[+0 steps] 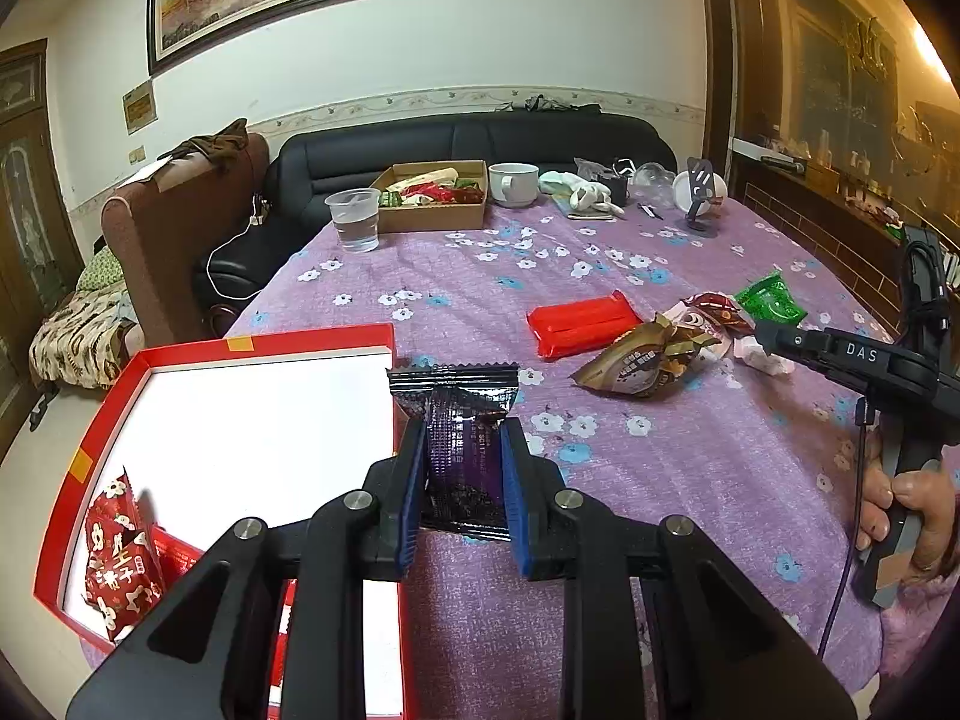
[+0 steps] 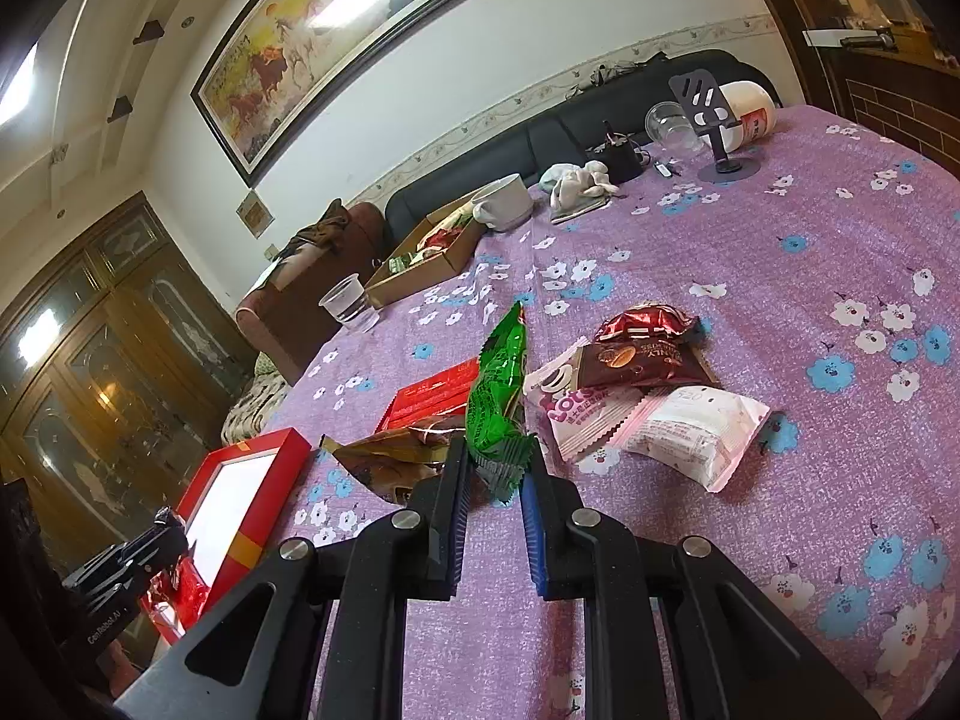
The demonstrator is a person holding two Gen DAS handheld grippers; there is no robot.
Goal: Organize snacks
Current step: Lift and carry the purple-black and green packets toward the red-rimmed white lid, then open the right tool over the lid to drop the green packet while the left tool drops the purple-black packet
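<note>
Left tongs (image 1: 462, 468) pinching black pack (image 1: 459, 444) at red box (image 1: 96, 420) right edge. Right tongs (image 2: 495, 498) gripping green pack (image 2: 498, 402) by corner only, above surface (image 2: 780, 276). Risk: green pack slips out b4 box, thin grip.

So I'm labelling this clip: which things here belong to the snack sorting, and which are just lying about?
Job:
left hand-held gripper shut on black snack packet
right hand-held gripper around green snack packet
red gift box
brown snack packet
pink snack packet

Lying about:
plastic cup
white mug
phone stand
</note>
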